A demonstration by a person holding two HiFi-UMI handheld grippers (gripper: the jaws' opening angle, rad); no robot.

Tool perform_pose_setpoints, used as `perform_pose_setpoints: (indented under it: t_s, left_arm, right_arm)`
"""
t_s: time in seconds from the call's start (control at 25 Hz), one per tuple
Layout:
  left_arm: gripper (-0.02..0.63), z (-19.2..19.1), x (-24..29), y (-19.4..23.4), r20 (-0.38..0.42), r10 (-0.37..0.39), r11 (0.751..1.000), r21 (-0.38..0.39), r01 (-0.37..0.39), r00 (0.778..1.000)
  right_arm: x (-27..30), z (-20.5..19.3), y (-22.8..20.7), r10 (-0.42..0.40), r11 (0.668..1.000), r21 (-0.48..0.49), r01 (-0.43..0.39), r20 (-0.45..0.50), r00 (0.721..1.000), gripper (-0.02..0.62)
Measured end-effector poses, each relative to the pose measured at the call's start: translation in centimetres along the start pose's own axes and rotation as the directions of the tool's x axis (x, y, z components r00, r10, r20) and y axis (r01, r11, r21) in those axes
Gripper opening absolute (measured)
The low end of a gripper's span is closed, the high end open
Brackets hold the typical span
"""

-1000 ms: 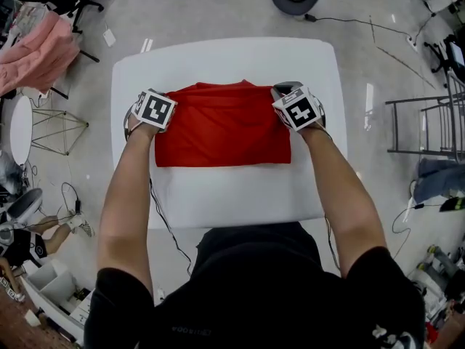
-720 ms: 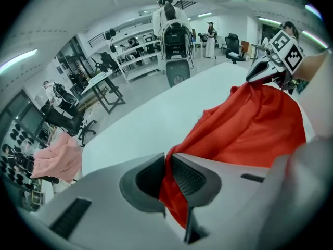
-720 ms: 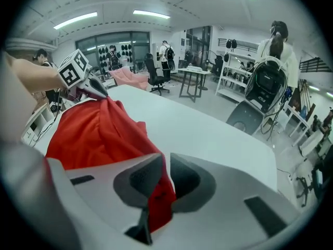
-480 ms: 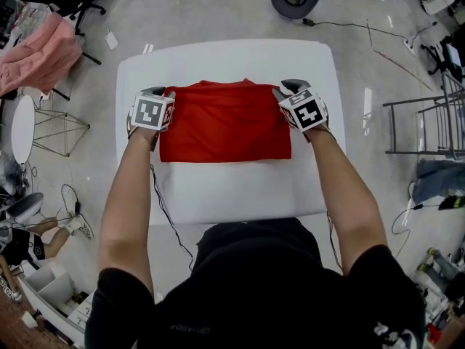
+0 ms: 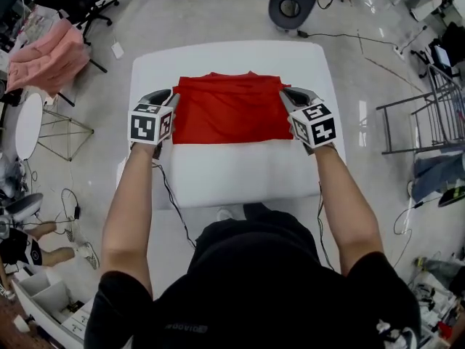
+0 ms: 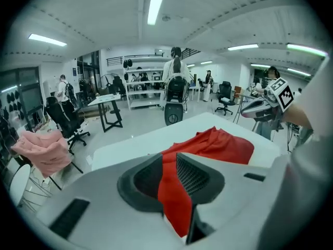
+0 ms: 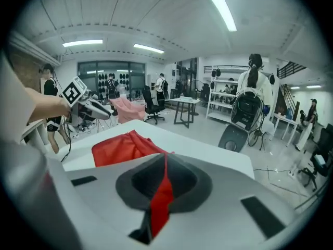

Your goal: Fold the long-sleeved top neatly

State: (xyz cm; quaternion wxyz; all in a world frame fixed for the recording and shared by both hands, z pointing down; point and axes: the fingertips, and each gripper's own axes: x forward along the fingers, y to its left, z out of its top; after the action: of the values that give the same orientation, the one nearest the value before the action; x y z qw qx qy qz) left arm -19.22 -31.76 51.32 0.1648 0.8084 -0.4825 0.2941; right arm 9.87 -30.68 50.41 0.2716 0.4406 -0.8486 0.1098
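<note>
The red top (image 5: 231, 109) lies folded into a flat rectangle on the white table (image 5: 240, 177). My left gripper (image 5: 172, 97) hovers over its left edge. Its jaws (image 6: 169, 155) have just been opening, then easing in slightly, and stand parted, with red cloth showing in the gap and not pinched. My right gripper (image 5: 285, 93) hovers over the right edge. Its jaws (image 7: 166, 158) have just been closing and are shut. A thin red strip shows in the slit, but the top (image 7: 117, 150) stays flat and is not lifted.
A pink garment (image 5: 47, 57) hangs over a chair at the far left. A round dark base (image 5: 290, 2) stands beyond the table and a metal rack (image 5: 429, 115) at the right. Cables lie on the floor. A person with a backpack (image 6: 176, 82) stands farther off.
Both grippers have let go of the top's far corners and risen toward the camera. The top stays flat on the table.
</note>
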Motion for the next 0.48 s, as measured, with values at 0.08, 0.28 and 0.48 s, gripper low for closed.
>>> perform_pose_setpoints:
  t_s: [0.08,0.28,0.48]
  left_arm:
    - [0.056,-0.4,-2.4,-0.9,0.046,-0.018,1.000,-0.018,0.019,0.999]
    - [0.006,-2.3,-8.2,-4.2,0.125,-0.042,0.995,-0.082,0.053,0.991]
    - [0.006,-5.7,-12.8,-7.6,0.188,-0.081,0.980,-0.165,0.112,0.979]
  right_arm:
    - [-1.9,0.3,2.0,0.004,1.000,0.022,-0.004,0.033,0.999,0.006]
    - [-7.1,0.2,7.1,0.023,0.996,0.079,-0.032,0.107,0.994,0.005]
    - [-11.4,-2.0,12.1,0.040,0.990,0.131,-0.058,0.137,0.990,0.005]
